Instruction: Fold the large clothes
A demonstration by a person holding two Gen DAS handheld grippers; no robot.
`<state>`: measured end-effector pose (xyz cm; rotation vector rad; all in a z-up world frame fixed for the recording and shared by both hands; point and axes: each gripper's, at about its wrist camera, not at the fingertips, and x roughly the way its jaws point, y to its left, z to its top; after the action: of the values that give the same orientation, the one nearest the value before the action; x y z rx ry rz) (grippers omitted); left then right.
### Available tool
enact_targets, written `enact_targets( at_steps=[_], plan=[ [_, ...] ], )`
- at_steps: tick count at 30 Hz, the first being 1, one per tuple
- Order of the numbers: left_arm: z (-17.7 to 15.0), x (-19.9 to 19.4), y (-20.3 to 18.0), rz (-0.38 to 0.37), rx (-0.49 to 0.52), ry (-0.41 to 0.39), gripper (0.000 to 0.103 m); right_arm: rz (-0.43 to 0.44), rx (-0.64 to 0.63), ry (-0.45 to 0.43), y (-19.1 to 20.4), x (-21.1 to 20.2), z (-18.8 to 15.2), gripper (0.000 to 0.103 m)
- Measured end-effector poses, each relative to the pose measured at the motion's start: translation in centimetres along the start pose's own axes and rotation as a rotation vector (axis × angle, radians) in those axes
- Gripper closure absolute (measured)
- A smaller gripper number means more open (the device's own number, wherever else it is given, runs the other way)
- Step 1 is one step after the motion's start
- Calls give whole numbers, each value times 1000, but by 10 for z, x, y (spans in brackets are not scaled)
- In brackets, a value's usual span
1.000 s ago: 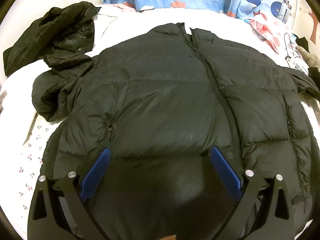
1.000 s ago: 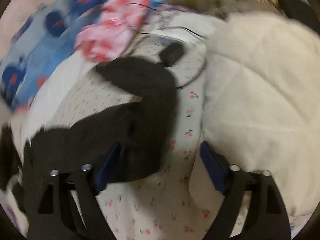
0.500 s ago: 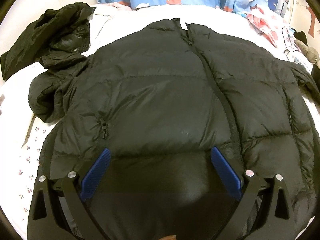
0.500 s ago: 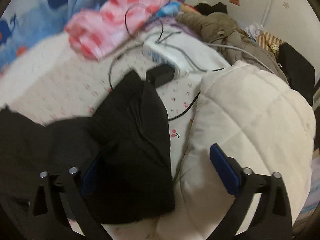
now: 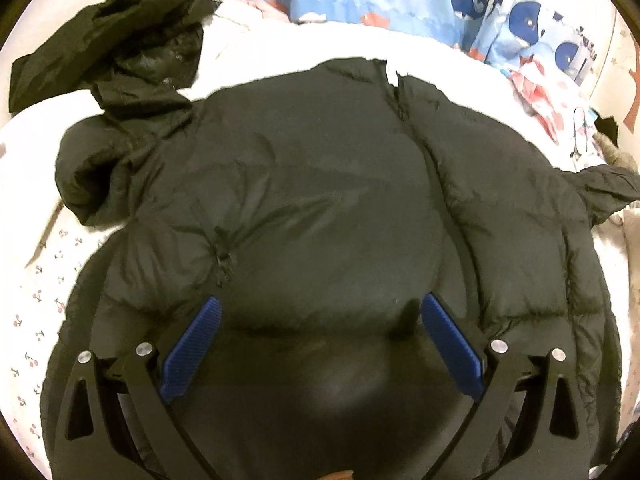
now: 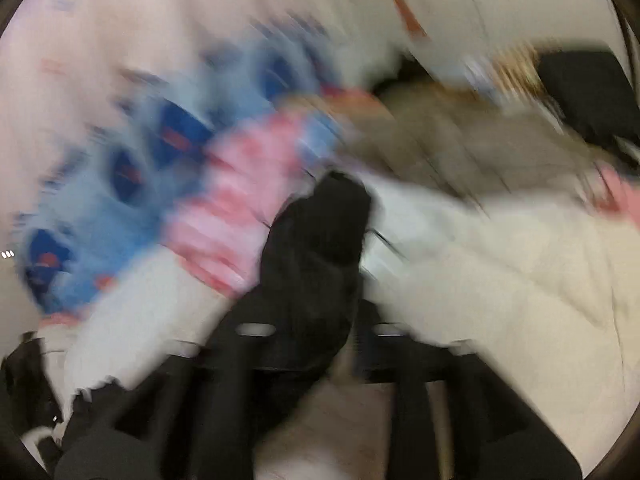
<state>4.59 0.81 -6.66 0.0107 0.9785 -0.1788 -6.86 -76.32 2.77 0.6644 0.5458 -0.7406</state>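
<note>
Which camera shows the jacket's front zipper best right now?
The left wrist view: the black puffer jacket lies spread out, its front zipper visible almost collar to hem. The right wrist view is motion-blurred and shows only a black sleeve end, no zipper.

One black puffer jacket, one crumpled black garment, two grippers.

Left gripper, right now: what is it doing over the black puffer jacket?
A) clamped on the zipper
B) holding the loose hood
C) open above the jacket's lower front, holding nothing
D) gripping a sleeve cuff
C: the left gripper has its blue pads spread wide over the black puffer jacket, with nothing between them.
</note>
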Motion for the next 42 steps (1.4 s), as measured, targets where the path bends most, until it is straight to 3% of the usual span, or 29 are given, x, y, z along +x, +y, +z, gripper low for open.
enact_targets(
  at_steps=[4, 6, 9, 13, 17, 20, 23, 26, 31, 35, 40, 42],
  plan=[
    [-3, 3, -8, 22, 42, 9, 7, 5, 120, -82, -40, -19, -17, 45],
    [-5, 2, -10, 30, 53, 7, 7, -4, 95, -126, -33, -39, -26, 35],
    [-7, 2, -13, 51, 77, 3, 7, 98, 28, -160, 2, -73, -49, 23],
    [-9, 0, -20, 86, 116, -6, 7, 293, -93, -67, 75, -102, -114, 18],
    [-8, -7, -21, 99, 134, -26, 7, 465, -164, 123, 146, -110, -200, 17],
    [-1, -21, -13, 85, 114, -59, 7, 560, -109, 298, 188, -107, -259, 17],
    [15, -42, 12, 76, 35, -118, 7, 655, 9, 440, 225, -111, -310, 17],
    [34, -56, 55, 29, -97, -147, 7, 715, 42, 424, 243, -131, -343, 16],
    [72, -70, 150, -31, -355, -207, 7, 717, -87, 498, 276, -138, -394, 14],
    [102, -46, 206, -68, -528, -163, 7, 739, -87, 534, 287, -134, -405, 14],
    [135, 4, 225, -9, -579, -78, 7, 759, -74, 558, 289, -131, -404, 14],
    [145, 25, 227, 53, -610, -47, 7, 759, -67, 572, 286, -129, -405, 14]
  ],
)
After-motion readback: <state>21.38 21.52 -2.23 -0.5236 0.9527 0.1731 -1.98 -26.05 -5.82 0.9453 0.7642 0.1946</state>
